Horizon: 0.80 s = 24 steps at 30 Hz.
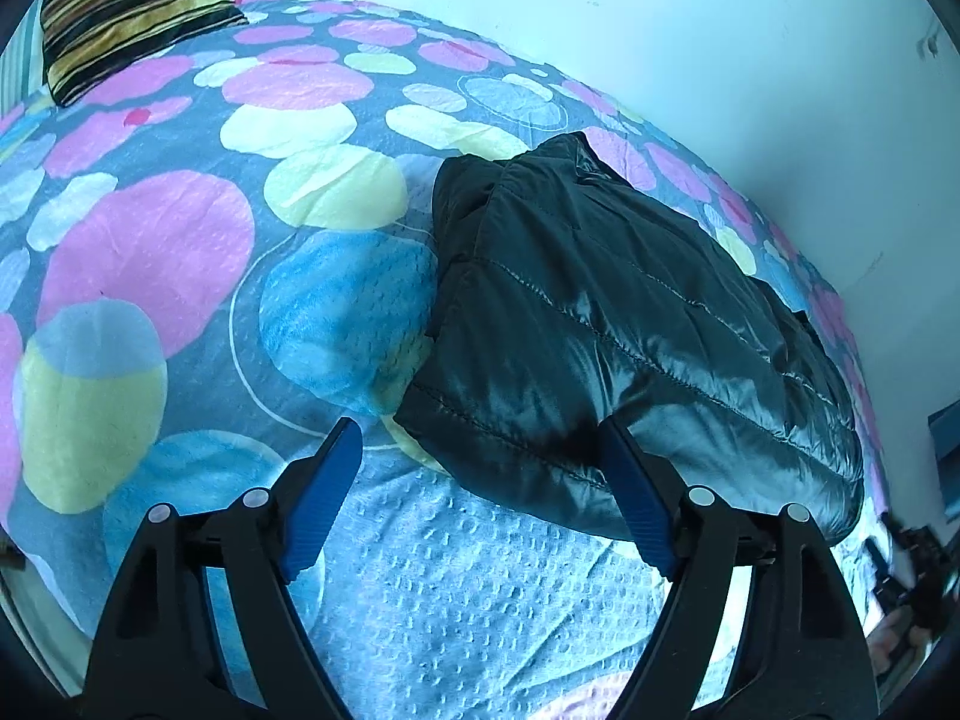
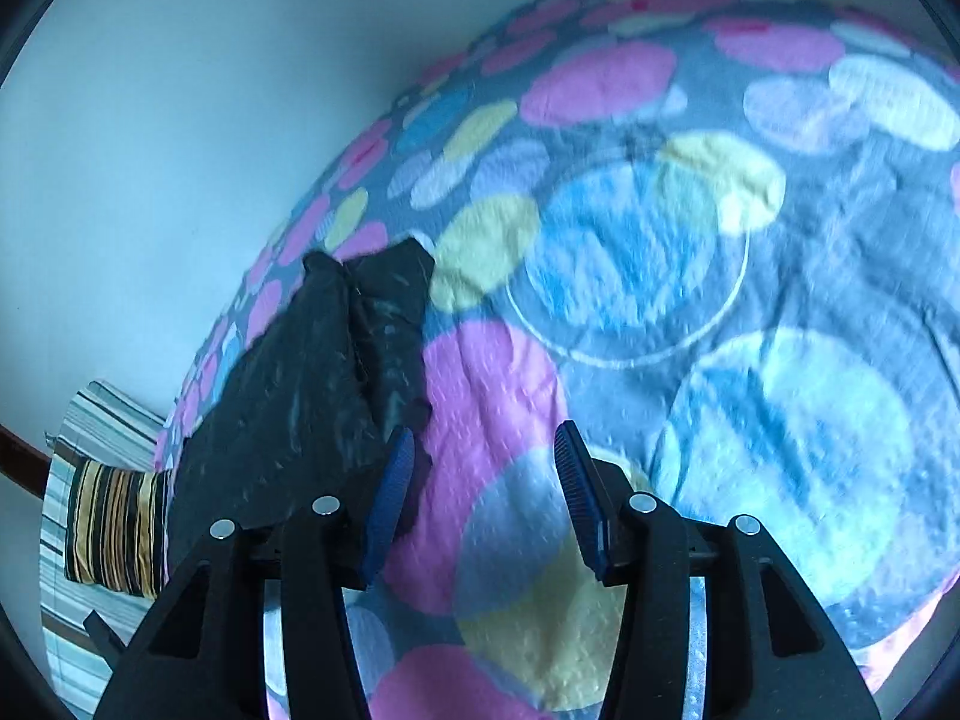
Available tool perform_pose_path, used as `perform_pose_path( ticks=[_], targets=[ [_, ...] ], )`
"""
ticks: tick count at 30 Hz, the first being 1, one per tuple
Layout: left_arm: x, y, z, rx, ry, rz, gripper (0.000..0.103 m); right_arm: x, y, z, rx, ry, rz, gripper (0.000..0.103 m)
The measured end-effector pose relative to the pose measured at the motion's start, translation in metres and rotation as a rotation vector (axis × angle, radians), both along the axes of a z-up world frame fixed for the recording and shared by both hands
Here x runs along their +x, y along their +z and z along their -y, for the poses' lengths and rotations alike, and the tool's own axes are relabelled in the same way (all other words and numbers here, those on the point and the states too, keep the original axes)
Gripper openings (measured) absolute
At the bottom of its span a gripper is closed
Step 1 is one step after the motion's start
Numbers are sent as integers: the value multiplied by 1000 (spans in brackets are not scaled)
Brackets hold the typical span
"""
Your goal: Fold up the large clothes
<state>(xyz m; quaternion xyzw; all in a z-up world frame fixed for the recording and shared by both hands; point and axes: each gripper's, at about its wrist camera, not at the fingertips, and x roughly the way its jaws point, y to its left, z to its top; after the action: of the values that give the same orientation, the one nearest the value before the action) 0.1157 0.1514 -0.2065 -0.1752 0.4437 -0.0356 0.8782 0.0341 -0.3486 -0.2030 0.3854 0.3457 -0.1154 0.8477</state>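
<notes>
Glossy black quilted jacket point(image 1: 630, 330), puffy and stitched in rows, bundled on dimpled spotted bedspread point(image 1: 180, 252) at 2 o'clock from left gripper point(image 1: 480, 480). Jaws spread wide, nothing held; right blue pad against jacket's near hem. Right gripper point(image 2: 486, 492) likewise released, jacket point(image 2: 312, 384) at 10 o'clock. Striped satin pillow point(image 1: 132, 18) far at 11 o'clock, beside plain wall point(image 1: 660, 30).

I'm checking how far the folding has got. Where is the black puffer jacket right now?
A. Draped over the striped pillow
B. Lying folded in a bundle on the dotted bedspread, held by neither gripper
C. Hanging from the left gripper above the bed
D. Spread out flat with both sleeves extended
B: the black puffer jacket lies bundled on the dotted bedspread, and both the left gripper and the right gripper are open and empty.
</notes>
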Motion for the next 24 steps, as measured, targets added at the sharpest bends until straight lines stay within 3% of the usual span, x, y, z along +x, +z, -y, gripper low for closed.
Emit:
perform_pose_path(
  ticks=[7, 14, 18, 24],
  targets=[
    [-1, 1, 0, 22, -5, 2, 82, 26, 36, -45, -106, 147, 98, 49],
    [-1, 5, -2, 42, -13, 15, 82, 80, 40, -110, -98, 349, 97, 48],
    [-1, 10, -8, 50, -8, 25, 82, 115, 41, -155, -118, 467, 83, 41],
    [2, 22, -24, 16, 3, 53, 82, 152, 35, -206, -146, 587, 46, 39]
  ],
)
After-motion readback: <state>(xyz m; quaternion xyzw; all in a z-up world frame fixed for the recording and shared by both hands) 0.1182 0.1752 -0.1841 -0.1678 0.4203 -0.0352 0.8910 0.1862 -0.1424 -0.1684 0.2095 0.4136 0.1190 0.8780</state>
